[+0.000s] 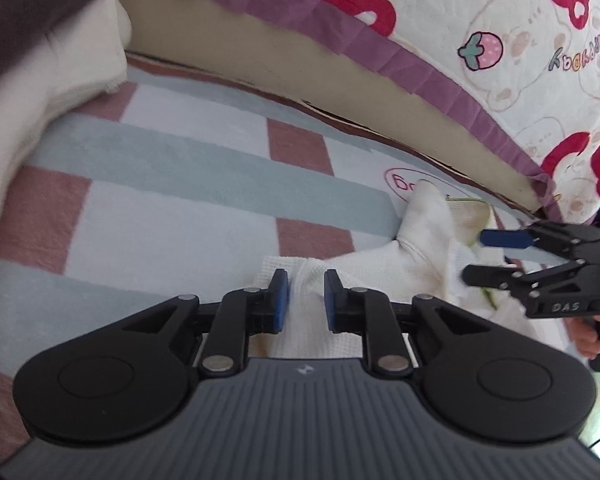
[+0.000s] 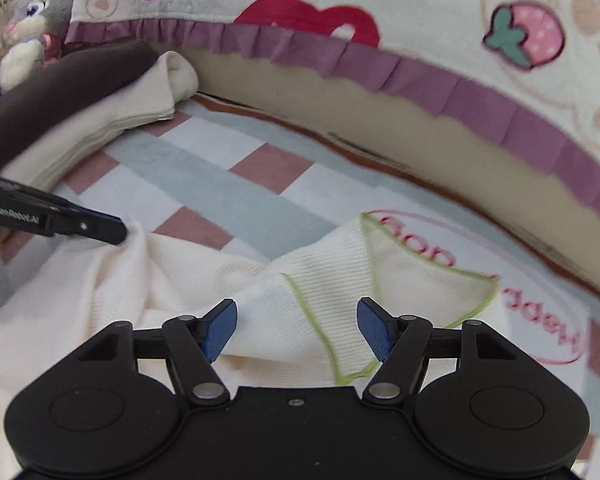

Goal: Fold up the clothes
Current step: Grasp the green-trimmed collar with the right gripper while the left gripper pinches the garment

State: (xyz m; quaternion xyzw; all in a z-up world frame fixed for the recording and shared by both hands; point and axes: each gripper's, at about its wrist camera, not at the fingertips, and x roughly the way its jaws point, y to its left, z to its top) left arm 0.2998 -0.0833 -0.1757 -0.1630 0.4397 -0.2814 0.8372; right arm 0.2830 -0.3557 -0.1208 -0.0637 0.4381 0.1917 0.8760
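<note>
A cream knit garment [image 2: 332, 256] with lime-green trim lies crumpled on a checked blanket [image 1: 180, 200]. In the left wrist view a ridge of the garment [image 1: 424, 232] fills the narrow gap between the blue pads of my left gripper [image 1: 306, 280], which is shut on it. In the right wrist view the fabric peaks up to the left gripper's tip [image 2: 118, 234]. My right gripper [image 2: 296, 308] hangs open and wide over the green-trimmed part, its pads clear of the cloth. From the left it shows as the right gripper [image 1: 474, 254], fingers apart over the garment's far end.
A folded cream cloth [image 2: 148, 96] under a dark brown item [image 2: 80, 76] lies at the back left. A quilt with a purple ruffle [image 2: 420, 8] hangs over a beige edge behind the blanket. A plush rabbit [image 2: 36, 12] sits top left. A hand [image 1: 588, 336] holds the right gripper.
</note>
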